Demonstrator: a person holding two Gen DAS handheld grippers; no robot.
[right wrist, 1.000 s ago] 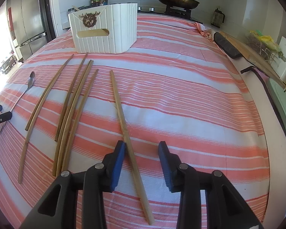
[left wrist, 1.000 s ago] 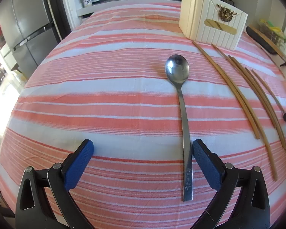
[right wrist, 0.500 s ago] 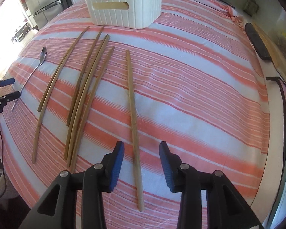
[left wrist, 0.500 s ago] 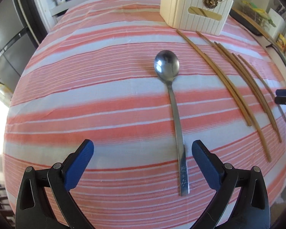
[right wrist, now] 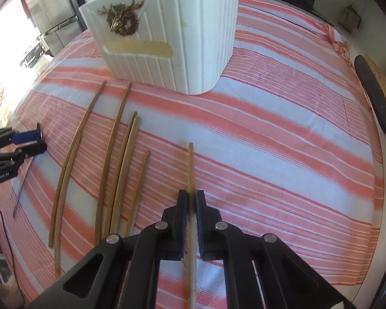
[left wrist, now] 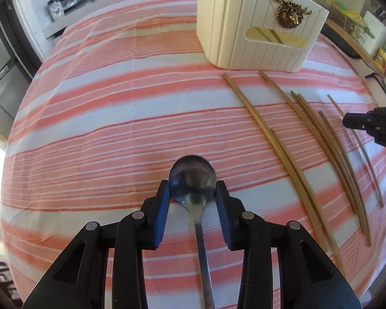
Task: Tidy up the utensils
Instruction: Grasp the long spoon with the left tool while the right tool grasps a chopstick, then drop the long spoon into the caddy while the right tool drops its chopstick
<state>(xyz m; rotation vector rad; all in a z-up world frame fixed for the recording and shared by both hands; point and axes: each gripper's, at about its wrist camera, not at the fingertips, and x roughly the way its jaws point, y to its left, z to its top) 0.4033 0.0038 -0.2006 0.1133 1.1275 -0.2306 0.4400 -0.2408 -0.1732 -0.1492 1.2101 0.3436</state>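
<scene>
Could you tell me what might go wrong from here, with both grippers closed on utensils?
The left gripper pinches the shiny steel spoon by its rounded bowl, so it may slip or swing. The right gripper holds the long wooden chopstick partway along; its free ends could knock the white ribbed utensil box.

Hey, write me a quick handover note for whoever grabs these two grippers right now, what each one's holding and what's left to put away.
Left gripper: shut on the spoon, pads on both sides of its bowl, handle trailing back toward the camera.
Right gripper: shut on one chopstick, its tip pointing at the white holder.
Other chopsticks lie loose on the striped cloth between the two grippers, in front of the holder.
Done: both items gripped. Whether they are lifted off the cloth cannot be told.
Left: drop both into the holder, then collect the loose chopsticks.
</scene>
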